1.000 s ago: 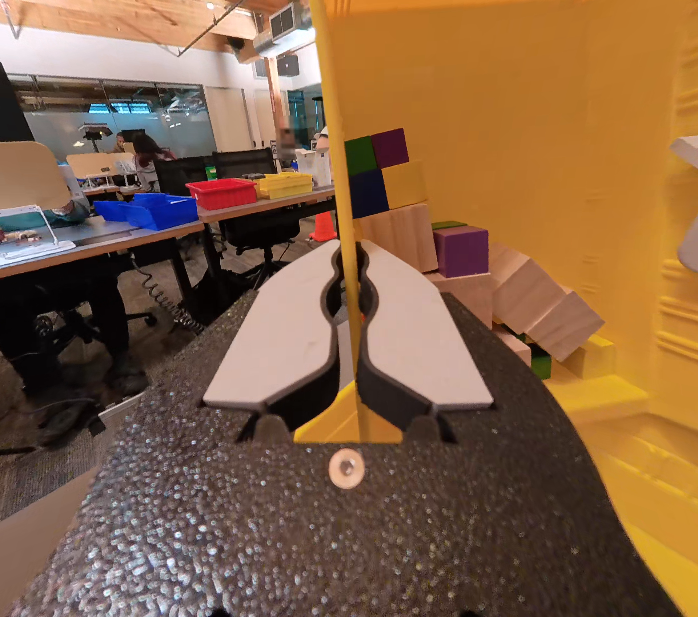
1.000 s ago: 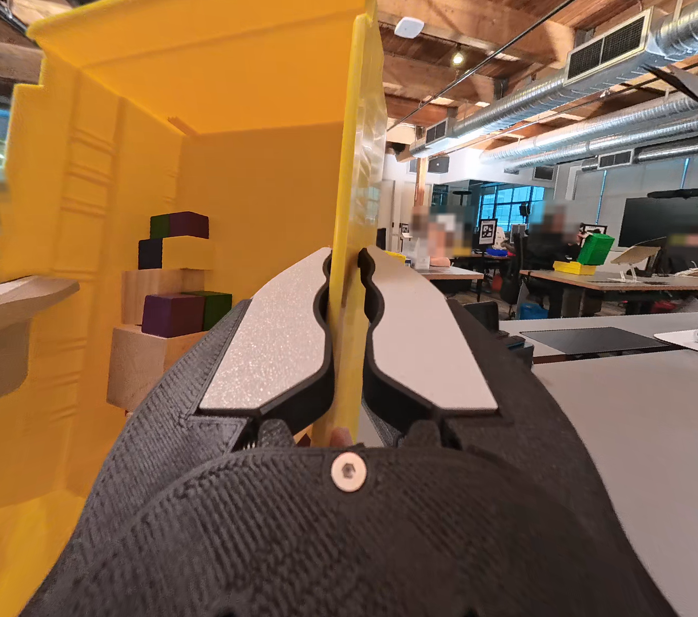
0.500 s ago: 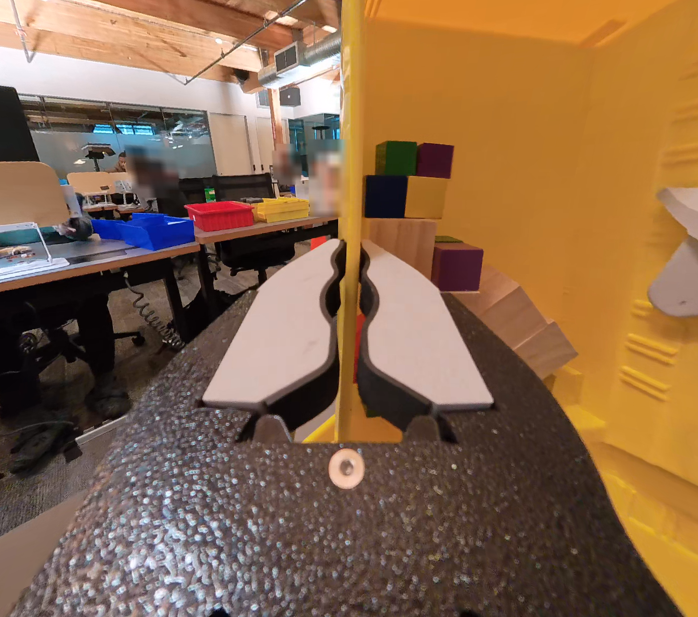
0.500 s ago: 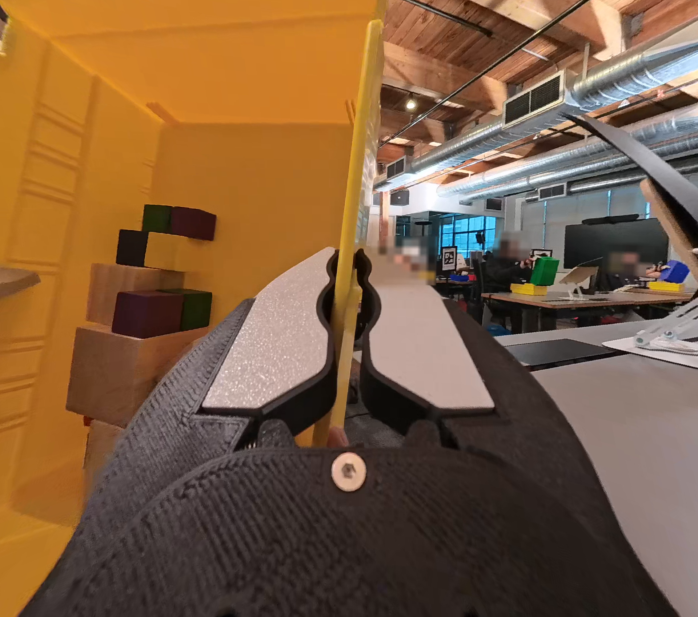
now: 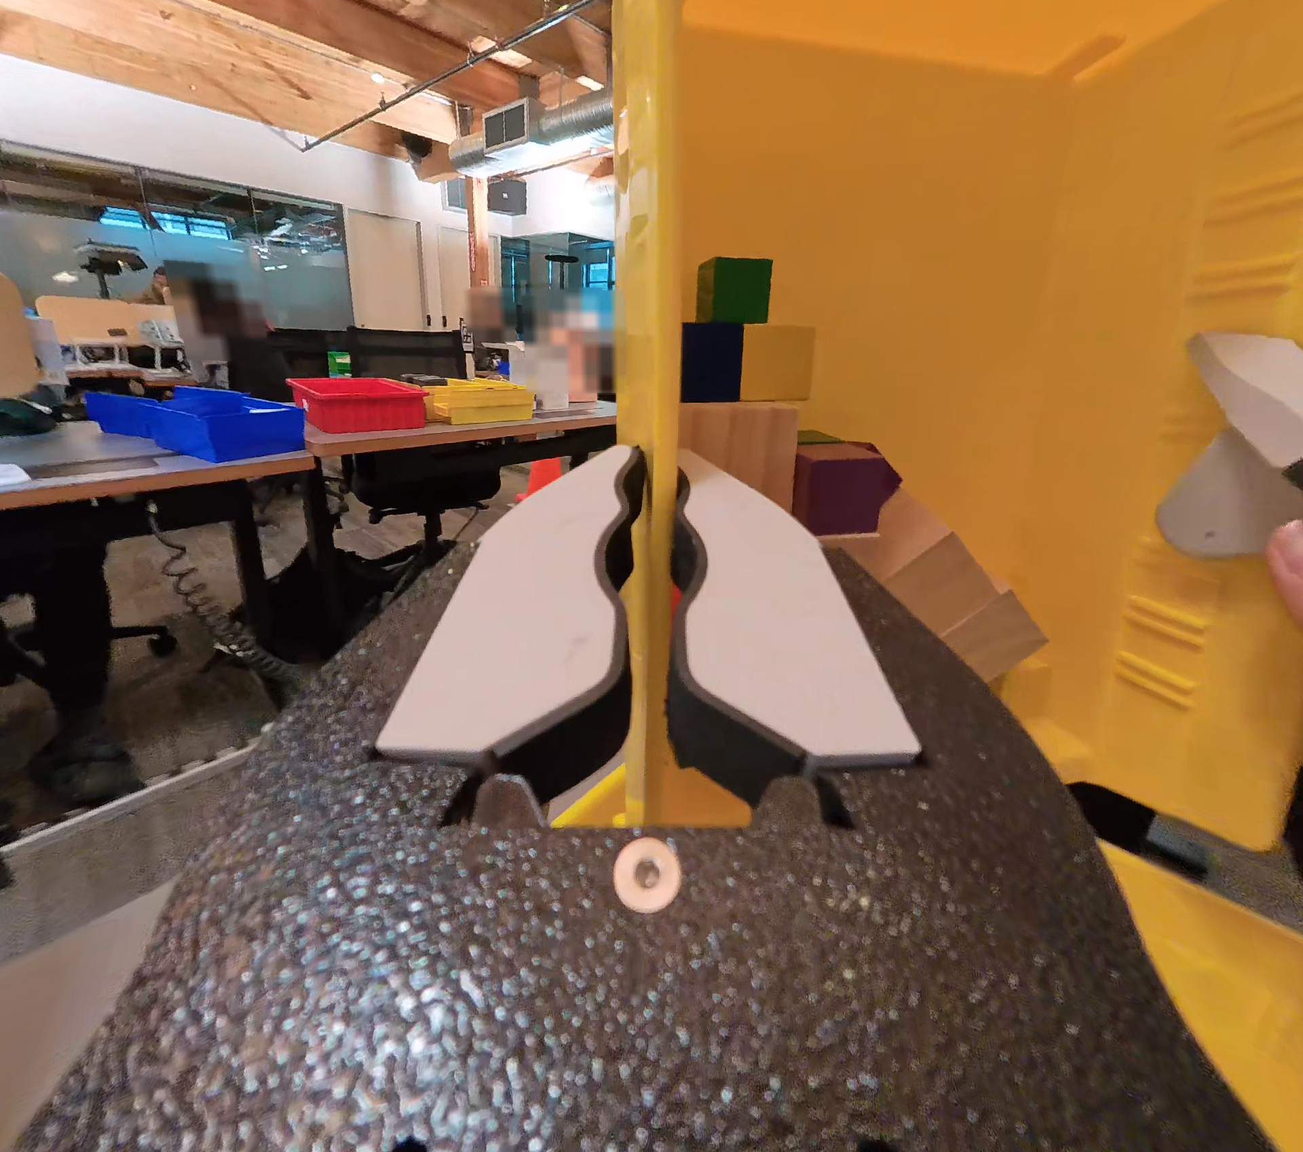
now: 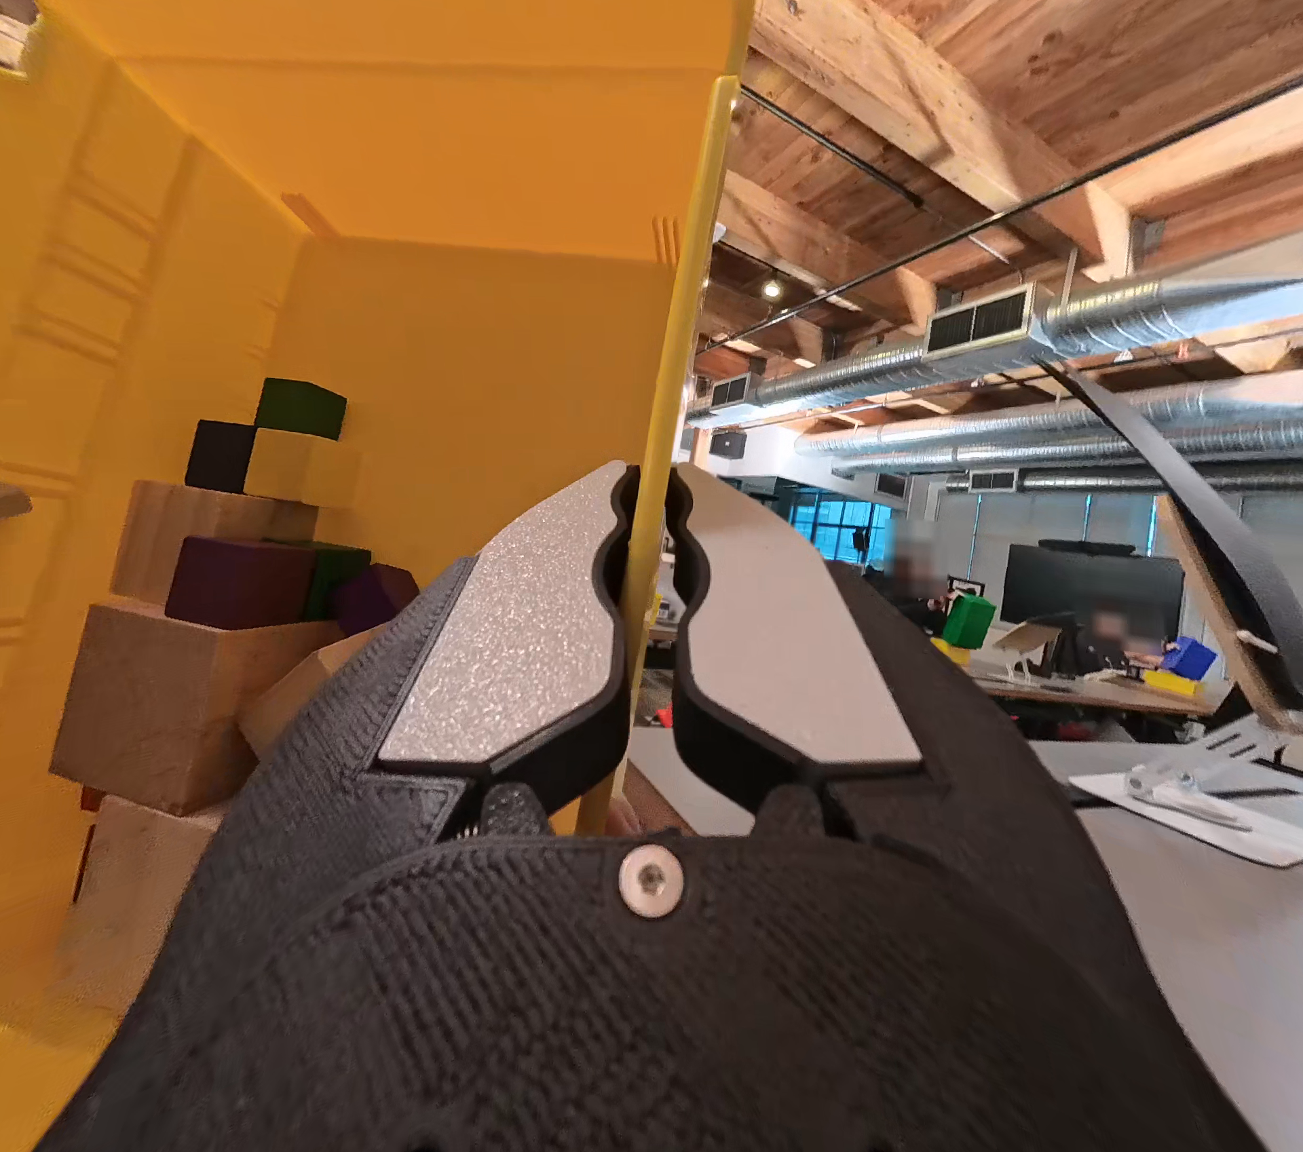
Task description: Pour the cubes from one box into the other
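My left gripper [image 5: 652,462] is shut on one side wall of the yellow box [image 5: 916,202]. My right gripper [image 6: 652,473] is shut on the opposite side wall of the same yellow box [image 6: 458,166]. The box is lifted and tipped steeply, its inside facing both cameras. Wooden and coloured cubes [image 5: 747,364] are stacked against its inner wall; they also show in the right wrist view [image 6: 211,589]. A purple cube [image 6: 370,596] lies loose among them. One fingertip of the right gripper [image 5: 1241,406] shows inside the box's far wall. The other box is out of view.
A grey table [image 6: 1163,942] lies below right with a white clipboard [image 6: 1191,808]. Desks behind hold blue bins [image 5: 211,420], a red bin [image 5: 359,403] and a yellow bin [image 5: 479,403]. Office chairs [image 5: 423,484] and people sit far off.
The box has tipped up further; both views now look higher toward the ceiling. The purple cube has dropped off the top of the stack and the wooden cubes have slid lower.
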Available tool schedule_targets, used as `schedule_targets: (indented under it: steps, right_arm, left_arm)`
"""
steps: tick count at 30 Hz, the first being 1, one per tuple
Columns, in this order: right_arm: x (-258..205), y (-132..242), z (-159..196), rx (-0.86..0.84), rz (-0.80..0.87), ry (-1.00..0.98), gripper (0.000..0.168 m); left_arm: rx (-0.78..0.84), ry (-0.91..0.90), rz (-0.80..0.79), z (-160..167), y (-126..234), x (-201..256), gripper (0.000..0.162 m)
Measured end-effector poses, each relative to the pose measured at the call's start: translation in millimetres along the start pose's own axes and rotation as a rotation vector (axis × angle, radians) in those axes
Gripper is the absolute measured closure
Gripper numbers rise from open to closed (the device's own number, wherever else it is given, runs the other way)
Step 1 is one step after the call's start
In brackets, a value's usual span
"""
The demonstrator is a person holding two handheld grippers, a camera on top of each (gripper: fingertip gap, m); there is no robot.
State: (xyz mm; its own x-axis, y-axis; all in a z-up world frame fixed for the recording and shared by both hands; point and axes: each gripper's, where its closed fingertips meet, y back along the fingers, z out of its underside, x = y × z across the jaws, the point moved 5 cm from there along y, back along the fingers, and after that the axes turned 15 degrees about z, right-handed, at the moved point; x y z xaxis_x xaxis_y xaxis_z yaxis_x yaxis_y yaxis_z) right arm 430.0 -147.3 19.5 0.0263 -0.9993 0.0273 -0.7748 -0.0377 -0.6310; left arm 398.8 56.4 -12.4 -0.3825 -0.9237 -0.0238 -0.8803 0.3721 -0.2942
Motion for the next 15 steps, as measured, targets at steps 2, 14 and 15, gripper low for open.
schedule_targets:
  steps: [2, 14, 15]
  right_arm:
    - [-1.8, -3.5, 1.7, -0.006, -0.018, -0.032, 0.16]
    - [2.6, -4.2, 3.8, -0.027, 0.022, -0.117, 0.16]
    - [3.4, -2.8, 0.7, -0.004, 0.023, -0.136, 0.16]
  left_arm:
    - [0.018, 0.032, -0.004, -0.4, -0.5, -2.0, 0.157]
    - [-0.02, -0.007, -0.016, -13.6, -4.0, 0.9, 0.158]
    - [-0.005, -0.033, -0.015, -17.2, -3.4, 2.7, 0.158]
